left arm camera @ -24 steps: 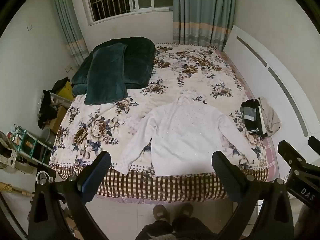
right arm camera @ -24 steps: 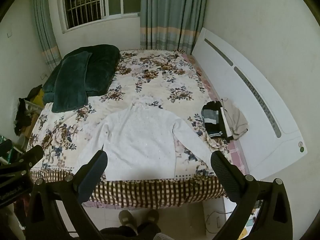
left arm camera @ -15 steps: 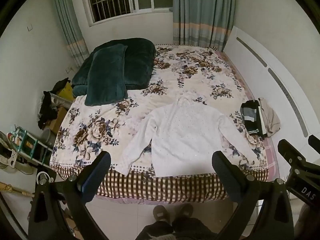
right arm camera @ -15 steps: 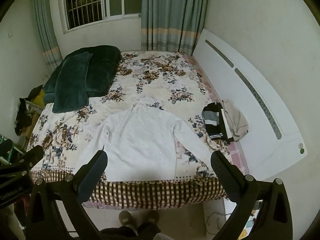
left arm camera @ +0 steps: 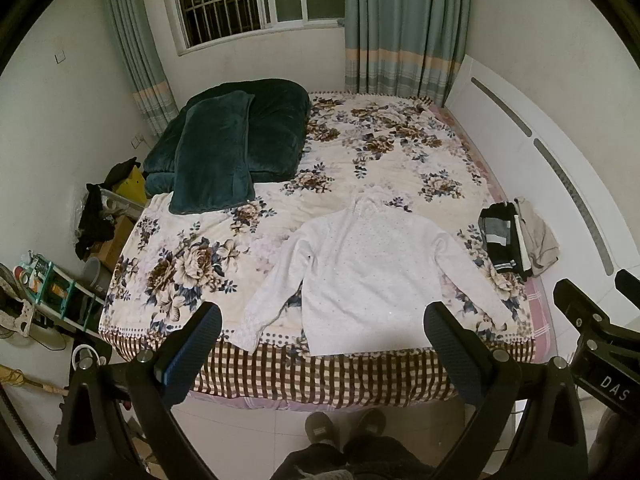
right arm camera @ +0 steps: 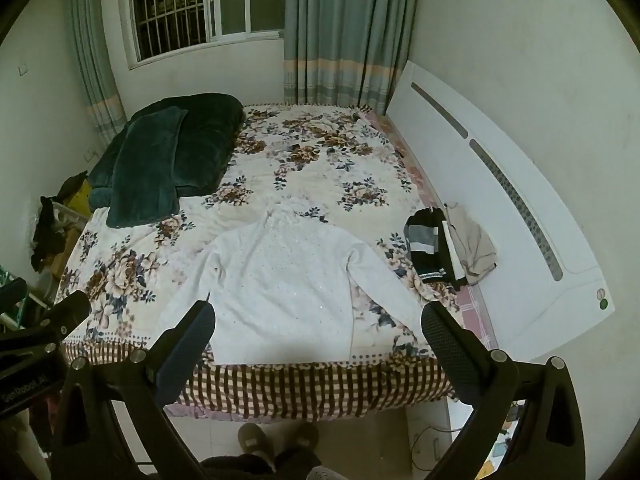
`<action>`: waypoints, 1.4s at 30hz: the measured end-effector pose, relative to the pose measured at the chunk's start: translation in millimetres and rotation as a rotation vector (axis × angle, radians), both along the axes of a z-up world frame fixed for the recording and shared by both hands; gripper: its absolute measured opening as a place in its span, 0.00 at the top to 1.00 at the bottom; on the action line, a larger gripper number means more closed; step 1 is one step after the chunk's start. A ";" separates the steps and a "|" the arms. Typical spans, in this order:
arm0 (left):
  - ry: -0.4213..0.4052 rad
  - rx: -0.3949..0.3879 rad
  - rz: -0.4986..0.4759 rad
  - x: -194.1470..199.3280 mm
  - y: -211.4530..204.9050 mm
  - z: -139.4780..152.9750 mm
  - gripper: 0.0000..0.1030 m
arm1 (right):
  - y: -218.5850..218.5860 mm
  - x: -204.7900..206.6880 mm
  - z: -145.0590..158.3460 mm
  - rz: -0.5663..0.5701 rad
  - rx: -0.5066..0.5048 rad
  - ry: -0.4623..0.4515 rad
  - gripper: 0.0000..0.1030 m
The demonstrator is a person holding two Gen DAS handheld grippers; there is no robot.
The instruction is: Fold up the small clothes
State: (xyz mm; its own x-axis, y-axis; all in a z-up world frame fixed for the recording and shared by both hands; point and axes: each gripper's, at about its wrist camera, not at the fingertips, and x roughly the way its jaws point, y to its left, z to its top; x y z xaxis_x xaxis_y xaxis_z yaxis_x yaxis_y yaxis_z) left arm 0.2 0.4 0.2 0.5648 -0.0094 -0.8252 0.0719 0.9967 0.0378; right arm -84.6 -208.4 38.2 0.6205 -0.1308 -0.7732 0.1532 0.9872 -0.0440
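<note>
White sweater (left arm camera: 372,276) flat on bed (left arm camera: 360,152), headboard's green dot (right arm camera: 603,303) right view only, possibly sticker

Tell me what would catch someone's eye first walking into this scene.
A white sweater lies spread flat, sleeves out, at the near edge of the floral bedspread. A dark green blanket is heaped at the far left corner, and a small pile of folded clothes sits at the right edge. Both the left hand-held gripper and the right hand-held gripper hang open, above the bed's near edge.

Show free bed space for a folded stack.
Free: floral sheet between dark green blanket and headboard, beyond the white sweater; also the sheet left of it. Crowded: folded clothes pile by the headboard.
</note>
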 end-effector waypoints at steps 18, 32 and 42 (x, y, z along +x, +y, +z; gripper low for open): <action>-0.009 -0.003 -0.001 5.1 -3.2 3.0 0.00 | -0.4 -11.3 1.2 0.000 -0.002 -0.008 0.00; -0.021 -0.001 -0.005 14.6 -5.3 21.5 0.00 | 3.4 -11.6 14.4 -0.001 -0.001 -0.017 0.00; -0.030 -0.001 -0.004 11.9 -4.6 20.9 0.00 | 3.3 -16.7 14.9 0.000 -0.003 -0.024 0.00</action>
